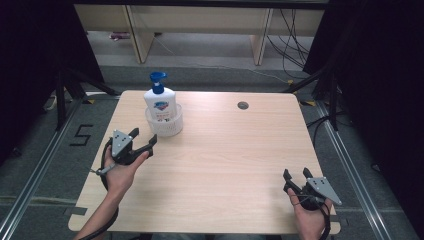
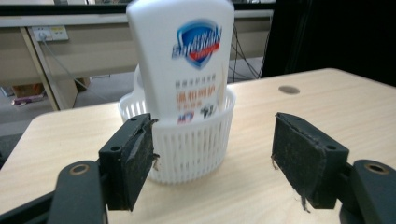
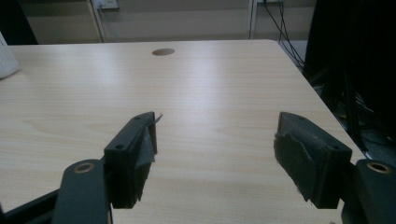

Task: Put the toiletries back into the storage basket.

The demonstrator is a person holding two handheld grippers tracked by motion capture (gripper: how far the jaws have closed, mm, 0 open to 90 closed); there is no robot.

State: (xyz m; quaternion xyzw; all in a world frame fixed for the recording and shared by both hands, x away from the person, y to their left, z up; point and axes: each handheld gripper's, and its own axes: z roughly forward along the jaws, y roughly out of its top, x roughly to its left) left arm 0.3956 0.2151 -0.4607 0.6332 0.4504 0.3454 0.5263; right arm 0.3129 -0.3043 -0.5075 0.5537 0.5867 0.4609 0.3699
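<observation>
Soap bottle (image 1: 160,102) stands upright in a white basket (image 1: 165,128) on the worktop (image 1: 230,160). Left gripper (image 1: 144,141) faces it, jaws open and empty. Right gripper (image 1: 296,176) sits well apart, jaws open.

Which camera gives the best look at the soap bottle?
The left gripper view: the soap bottle stands close, label readable, in its white basket, though its top is cut off. The high view shows it whole but small, with its blue pump. The right gripper view catches a white sliver at its left edge.

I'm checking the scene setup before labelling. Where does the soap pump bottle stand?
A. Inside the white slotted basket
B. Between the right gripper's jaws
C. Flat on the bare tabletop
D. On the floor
A: the soap pump bottle stands upright inside the white slotted basket, near the open left gripper.
</observation>
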